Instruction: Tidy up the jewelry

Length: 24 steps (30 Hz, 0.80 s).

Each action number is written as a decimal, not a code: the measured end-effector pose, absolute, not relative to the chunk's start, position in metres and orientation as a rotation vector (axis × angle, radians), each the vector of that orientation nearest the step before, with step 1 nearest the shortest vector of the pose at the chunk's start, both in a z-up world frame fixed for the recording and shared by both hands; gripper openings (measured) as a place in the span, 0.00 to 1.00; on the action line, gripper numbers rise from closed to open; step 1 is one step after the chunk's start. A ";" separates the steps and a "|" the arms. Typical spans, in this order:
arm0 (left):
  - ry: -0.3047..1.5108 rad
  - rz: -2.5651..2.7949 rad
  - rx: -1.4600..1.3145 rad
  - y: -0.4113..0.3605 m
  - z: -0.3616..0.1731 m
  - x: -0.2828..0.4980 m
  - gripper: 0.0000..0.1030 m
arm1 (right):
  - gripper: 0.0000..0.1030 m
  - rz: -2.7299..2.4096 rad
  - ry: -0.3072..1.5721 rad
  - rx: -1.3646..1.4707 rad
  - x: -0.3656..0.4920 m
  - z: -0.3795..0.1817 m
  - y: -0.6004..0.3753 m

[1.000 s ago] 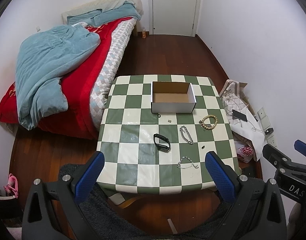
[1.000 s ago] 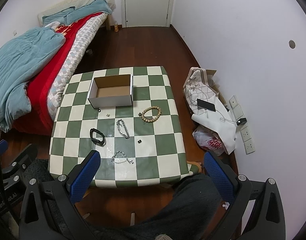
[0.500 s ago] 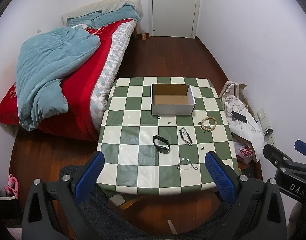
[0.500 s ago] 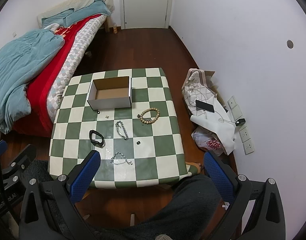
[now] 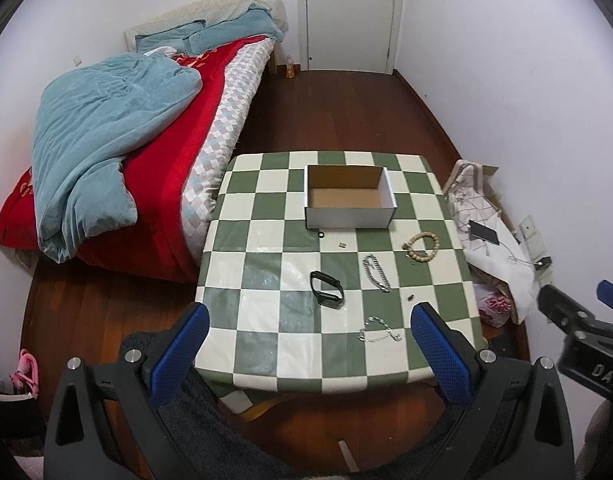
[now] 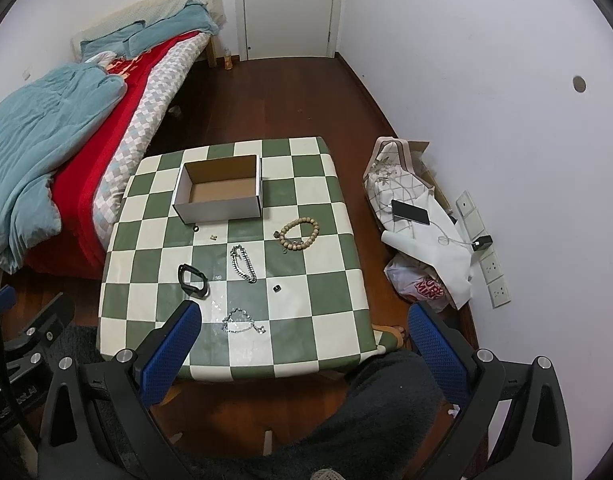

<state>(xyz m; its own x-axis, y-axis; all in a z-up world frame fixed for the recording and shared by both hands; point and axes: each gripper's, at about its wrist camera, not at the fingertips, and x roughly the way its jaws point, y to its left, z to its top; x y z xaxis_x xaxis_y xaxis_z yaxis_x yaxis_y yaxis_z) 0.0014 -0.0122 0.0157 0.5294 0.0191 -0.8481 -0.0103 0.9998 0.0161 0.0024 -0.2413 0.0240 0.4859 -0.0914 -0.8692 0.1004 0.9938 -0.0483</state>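
Observation:
An open, empty cardboard box [image 5: 349,197] [image 6: 220,192] stands at the far side of a green-and-white checkered table [image 5: 266,336] [image 6: 326,292]. In front of it lie a wooden bead bracelet [image 5: 422,246] [image 6: 299,234], a thick silver chain [image 5: 376,273] [image 6: 243,264], a black band [image 5: 326,290] [image 6: 192,281], a thin silver chain [image 5: 379,330] [image 6: 242,322], a black ring [image 5: 321,234] [image 6: 194,229], a small dark piece [image 5: 410,298] [image 6: 277,289] and tiny studs [image 5: 342,244] [image 6: 214,237]. My left gripper [image 5: 306,350] and right gripper [image 6: 304,350] are open and empty, held high above the near table edge.
A bed [image 5: 146,152] with a red cover and teal blanket stands left of the table. Bags, a phone [image 6: 411,212] and a charger lie on the floor by the right wall. A closed door [image 5: 348,16] is at the back. Dark fabric lies below the grippers.
Both grippers have risen and pulled back a little, so the table looks smaller and lower in view. Nothing on the table has moved.

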 end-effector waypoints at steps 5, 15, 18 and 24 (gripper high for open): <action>1.025 0.055 0.037 -0.012 -0.007 0.027 1.00 | 1.00 -0.112 1.068 0.060 0.020 0.001 -0.246; 1.142 0.141 0.141 -0.002 -0.101 0.087 1.00 | 1.00 -0.088 1.236 0.056 0.077 -0.108 -0.239; 1.216 0.153 0.187 -0.001 -0.140 0.102 1.00 | 1.00 -0.057 1.335 0.049 0.092 -0.158 -0.233; 1.348 0.156 0.249 0.004 -0.206 0.120 1.00 | 0.95 0.009 1.478 0.027 0.105 -0.249 -0.212</action>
